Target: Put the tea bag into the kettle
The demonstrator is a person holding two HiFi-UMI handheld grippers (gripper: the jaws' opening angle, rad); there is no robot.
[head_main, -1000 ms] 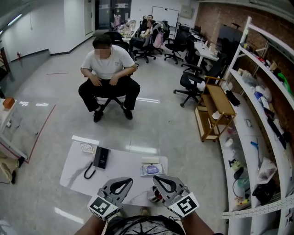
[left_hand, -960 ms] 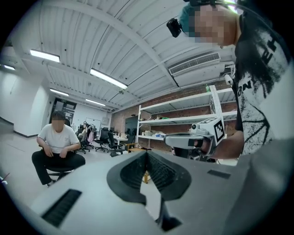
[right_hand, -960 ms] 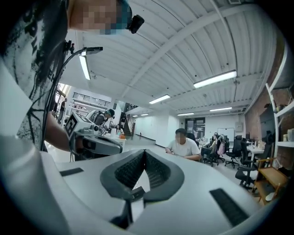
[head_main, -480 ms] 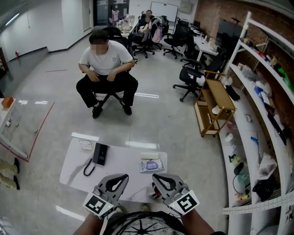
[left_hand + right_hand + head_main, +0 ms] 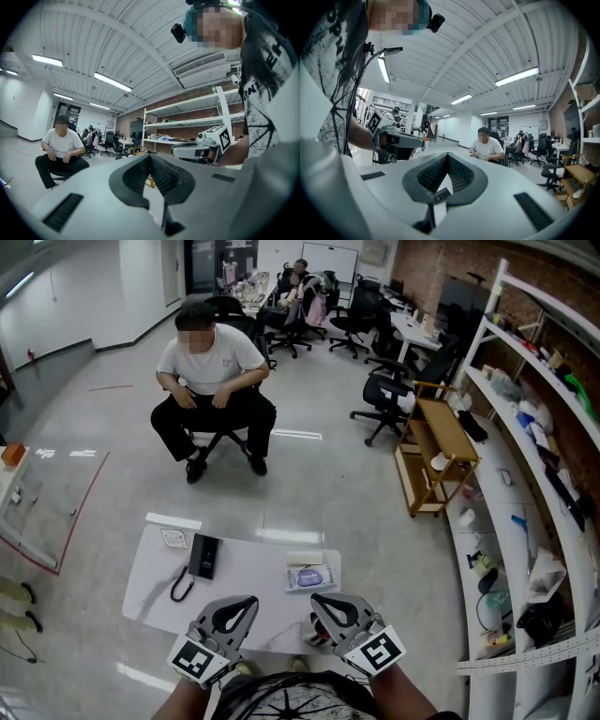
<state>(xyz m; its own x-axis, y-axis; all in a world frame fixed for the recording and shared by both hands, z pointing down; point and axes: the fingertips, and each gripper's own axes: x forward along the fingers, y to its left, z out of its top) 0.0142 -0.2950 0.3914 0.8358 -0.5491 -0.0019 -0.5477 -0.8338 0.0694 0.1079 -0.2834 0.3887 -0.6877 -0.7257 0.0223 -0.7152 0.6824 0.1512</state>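
On the white table [image 5: 244,592] lies a pale packet [image 5: 309,578] with a blue-purple print, possibly the tea bag's. A dark reddish thing [image 5: 317,636] at the table's near edge is mostly hidden under my right gripper [image 5: 317,599]; I cannot tell what it is. My left gripper [image 5: 253,600] hangs beside the right one over the near edge, both pointing away from me. Both are shut with nothing between the jaws. The left gripper view shows its closed tips [image 5: 150,155] and the right gripper [image 5: 199,150]. The right gripper view shows its closed tips [image 5: 447,154] and the left gripper [image 5: 396,140].
A black handset [image 5: 204,557] with a dark cable [image 5: 180,589] and a small card [image 5: 176,538] lie on the table's left part. A person sits on a chair [image 5: 214,390] beyond the table. A wooden cart [image 5: 436,460] and long wall shelves [image 5: 525,512] stand at the right.
The head view has shifted a little, so the room sits slightly higher in the picture. The left gripper has sunk slightly towards me. Both grippers stay shut.
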